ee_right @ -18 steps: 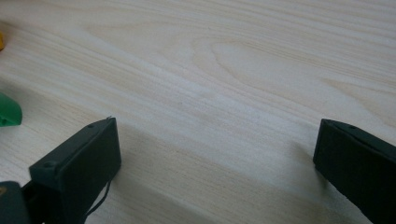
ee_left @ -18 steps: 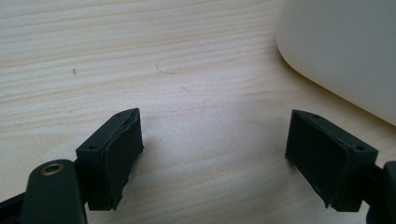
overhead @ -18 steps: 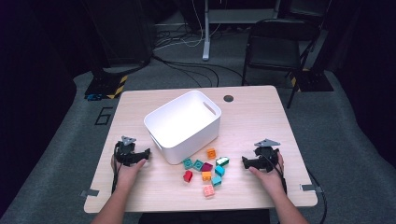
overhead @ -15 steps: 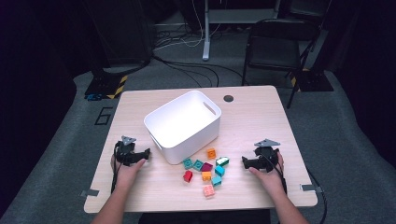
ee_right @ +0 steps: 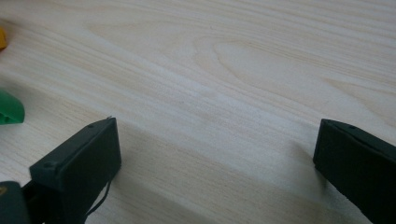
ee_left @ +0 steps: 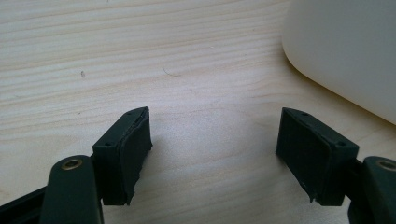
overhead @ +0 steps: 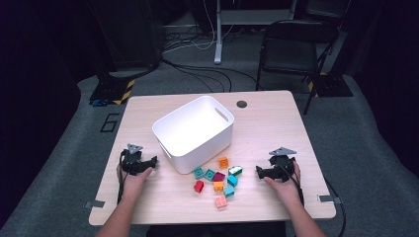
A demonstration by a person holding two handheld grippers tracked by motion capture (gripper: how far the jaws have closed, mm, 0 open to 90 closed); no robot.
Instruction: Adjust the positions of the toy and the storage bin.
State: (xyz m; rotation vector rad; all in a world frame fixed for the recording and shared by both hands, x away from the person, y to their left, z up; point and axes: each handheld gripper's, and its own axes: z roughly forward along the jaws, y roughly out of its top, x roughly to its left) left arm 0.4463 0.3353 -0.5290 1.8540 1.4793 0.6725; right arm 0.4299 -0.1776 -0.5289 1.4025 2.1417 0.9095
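A white bin (overhead: 193, 132) stands tilted at the middle of the wooden table (overhead: 267, 123). In front of it lie several small toy bricks (overhead: 217, 180) in orange, teal, red, pink and green. My left gripper (overhead: 148, 163) rests on the table left of the bin, jaws wide open over bare wood; the left gripper view has its fingers (ee_left: 123, 154) and the bin's wall (ee_left: 345, 46) at upper right. My right gripper (overhead: 259, 172) rests right of the bricks, open, nothing between its fingers (ee_right: 79, 163). A green brick's edge (ee_right: 9, 109) peeks in at the left.
A small dark round hole (overhead: 241, 104) sits in the tabletop behind the bin. A black chair (overhead: 289, 49) stands beyond the table's far right, and cables run over the grey floor (overhead: 197, 69). Tape tabs mark the table's front corners (overhead: 94, 204).
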